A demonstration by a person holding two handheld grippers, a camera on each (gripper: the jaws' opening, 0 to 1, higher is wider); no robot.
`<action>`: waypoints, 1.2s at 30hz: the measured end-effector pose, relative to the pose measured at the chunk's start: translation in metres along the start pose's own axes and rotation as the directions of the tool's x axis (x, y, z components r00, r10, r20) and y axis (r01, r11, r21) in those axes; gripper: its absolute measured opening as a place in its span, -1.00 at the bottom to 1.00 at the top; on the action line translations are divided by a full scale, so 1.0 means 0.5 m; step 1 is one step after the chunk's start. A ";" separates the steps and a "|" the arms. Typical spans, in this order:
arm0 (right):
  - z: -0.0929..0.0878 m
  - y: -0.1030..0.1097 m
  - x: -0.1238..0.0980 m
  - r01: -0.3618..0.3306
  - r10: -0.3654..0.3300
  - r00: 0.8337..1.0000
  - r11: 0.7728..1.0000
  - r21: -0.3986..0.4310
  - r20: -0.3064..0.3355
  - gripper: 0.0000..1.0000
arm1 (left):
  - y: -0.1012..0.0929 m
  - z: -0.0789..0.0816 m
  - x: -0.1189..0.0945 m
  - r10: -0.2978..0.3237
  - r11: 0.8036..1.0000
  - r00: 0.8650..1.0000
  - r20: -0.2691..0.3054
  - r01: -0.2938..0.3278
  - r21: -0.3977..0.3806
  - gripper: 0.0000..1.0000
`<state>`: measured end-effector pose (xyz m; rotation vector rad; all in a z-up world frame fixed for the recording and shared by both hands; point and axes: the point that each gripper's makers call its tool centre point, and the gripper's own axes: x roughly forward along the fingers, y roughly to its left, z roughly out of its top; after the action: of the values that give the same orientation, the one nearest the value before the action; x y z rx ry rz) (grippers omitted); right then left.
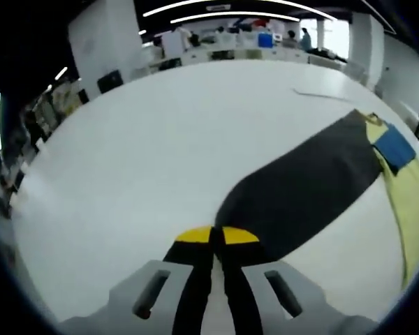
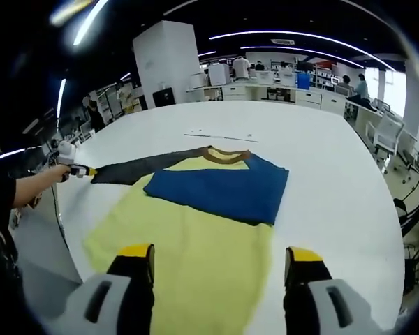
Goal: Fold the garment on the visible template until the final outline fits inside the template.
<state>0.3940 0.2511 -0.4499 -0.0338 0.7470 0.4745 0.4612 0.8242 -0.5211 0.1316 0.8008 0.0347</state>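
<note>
A yellow shirt (image 2: 195, 251) lies flat on the white table (image 2: 335, 174), brown collar (image 2: 225, 155) at the far end. Its blue sleeve (image 2: 220, 188) is folded across the chest. Its dark grey sleeve (image 2: 136, 167) stretches out to the left, and in the left gripper view that sleeve (image 1: 300, 185) runs from the jaws up to the right, toward the yellow body (image 1: 412, 202) and a blue patch (image 1: 394, 148). My left gripper (image 1: 214, 236) is shut on the grey sleeve's end; it also shows, hand-held, as the left gripper (image 2: 73, 169). My right gripper (image 2: 220, 257) is open above the shirt's near hem.
A thin line mark (image 2: 220, 136) lies on the table beyond the collar, the same line mark (image 1: 321, 94) far right. The table's curved edge (image 2: 59, 209) runs along the left by the person's arm (image 2: 28, 188). Desks, chairs (image 2: 384, 139) and people stand behind.
</note>
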 end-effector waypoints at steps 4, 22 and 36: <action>0.003 0.005 0.000 -0.005 0.005 1.000 1.000 0.001 0.002 0.52 | 0.005 0.005 0.013 0.012 1.000 1.000 -0.005 -0.012 0.014 -0.99; 0.017 0.013 -0.007 -0.012 0.012 1.000 1.000 -0.004 0.021 0.55 | 0.025 0.006 -0.010 0.057 0.997 0.998 0.026 -0.056 -0.054 -0.70; 0.022 0.015 -0.017 -0.013 0.013 0.999 1.000 0.003 0.038 0.55 | -0.004 -0.025 -0.019 0.035 0.962 0.999 0.027 -0.027 -0.270 -0.70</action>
<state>0.3926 0.2567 -0.4351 -0.0170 0.7106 0.4854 0.4454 0.8227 -0.5232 -0.1133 0.7552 0.1706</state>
